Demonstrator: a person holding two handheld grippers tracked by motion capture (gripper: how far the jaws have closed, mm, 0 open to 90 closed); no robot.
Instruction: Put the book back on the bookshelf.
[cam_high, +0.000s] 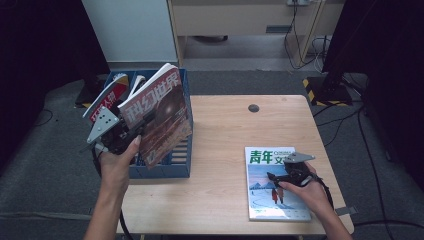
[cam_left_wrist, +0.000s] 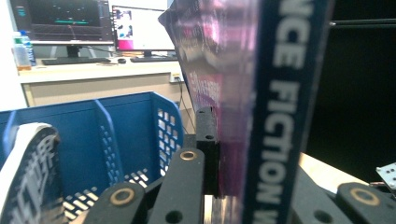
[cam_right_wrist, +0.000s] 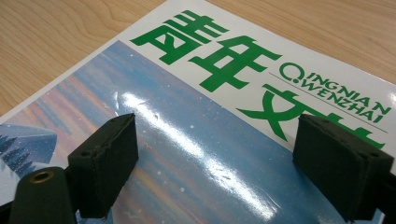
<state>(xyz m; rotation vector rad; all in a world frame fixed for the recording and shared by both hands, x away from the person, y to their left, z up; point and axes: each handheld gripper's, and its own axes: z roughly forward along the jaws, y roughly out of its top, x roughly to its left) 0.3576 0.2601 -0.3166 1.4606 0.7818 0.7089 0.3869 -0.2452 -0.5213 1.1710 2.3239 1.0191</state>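
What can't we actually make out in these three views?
- High view: lower part of the science fiction magazine and whether it touches the blue file rack floor; the rack wall hides it.
- Left gripper view: left gripper far jaw, hidden behind the magazine; cover art blurred.
- High view: right gripper jaw gap too small to read.
- Right gripper view: green-titled magazine lower half cut off by the frame edge.

I see the surface (cam_high: 225, 130) evenly lit, frame edges dark; overhead glare streaks the blue magazine (cam_right_wrist: 201, 154); the held magazine (cam_left_wrist: 261, 116) blurs close up.
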